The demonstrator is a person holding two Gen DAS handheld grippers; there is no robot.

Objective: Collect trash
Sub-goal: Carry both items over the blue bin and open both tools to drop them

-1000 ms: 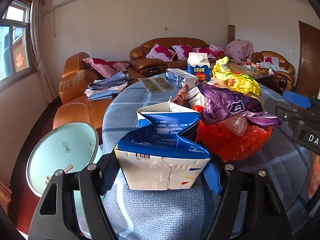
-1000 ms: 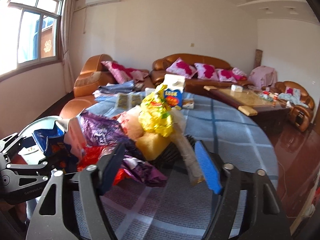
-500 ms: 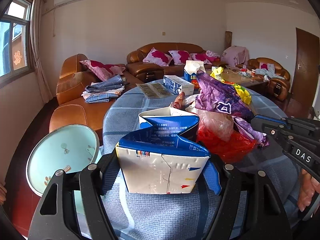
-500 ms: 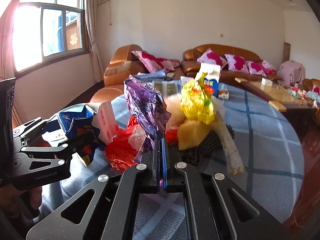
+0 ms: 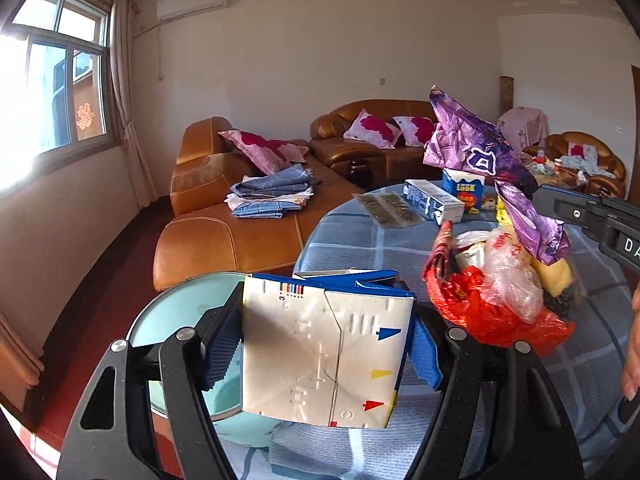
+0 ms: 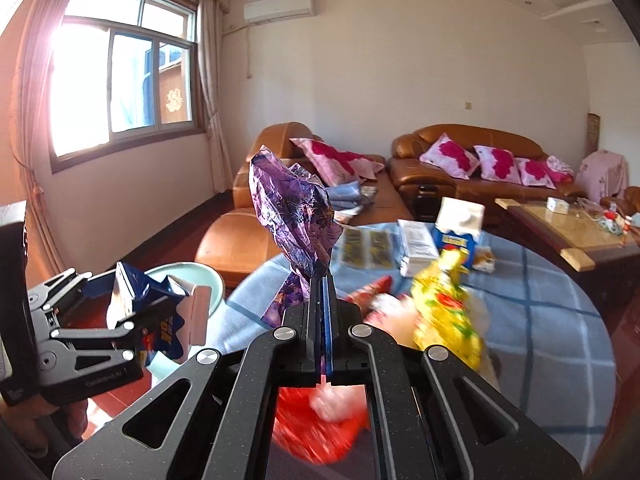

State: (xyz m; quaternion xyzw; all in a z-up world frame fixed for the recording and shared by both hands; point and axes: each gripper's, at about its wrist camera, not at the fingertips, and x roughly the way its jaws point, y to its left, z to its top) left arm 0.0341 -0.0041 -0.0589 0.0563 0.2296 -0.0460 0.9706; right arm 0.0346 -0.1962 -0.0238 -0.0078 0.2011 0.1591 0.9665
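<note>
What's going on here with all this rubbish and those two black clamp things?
Someone is clearing trash off a table with two handheld grippers. The left gripper is clamped on a flattened milk carton, held near a pale green bin. The right gripper pinches a crumpled purple wrapper, lifted above the remaining pile of bags.

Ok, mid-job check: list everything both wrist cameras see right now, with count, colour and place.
flattened carton: 1, white and blue, in left gripper
purple wrapper: 1, in right gripper, raised above the table
red plastic bag: 1, in the table pile
yellow wrapper: 1, in the pile
milk carton: 1, blue and white, far side of the table
round table: 1, blue checked cloth
basin: 1, pale teal, beside the table
sofas: brown leather, along the wall
left gripper: shut
right gripper: shut
</note>
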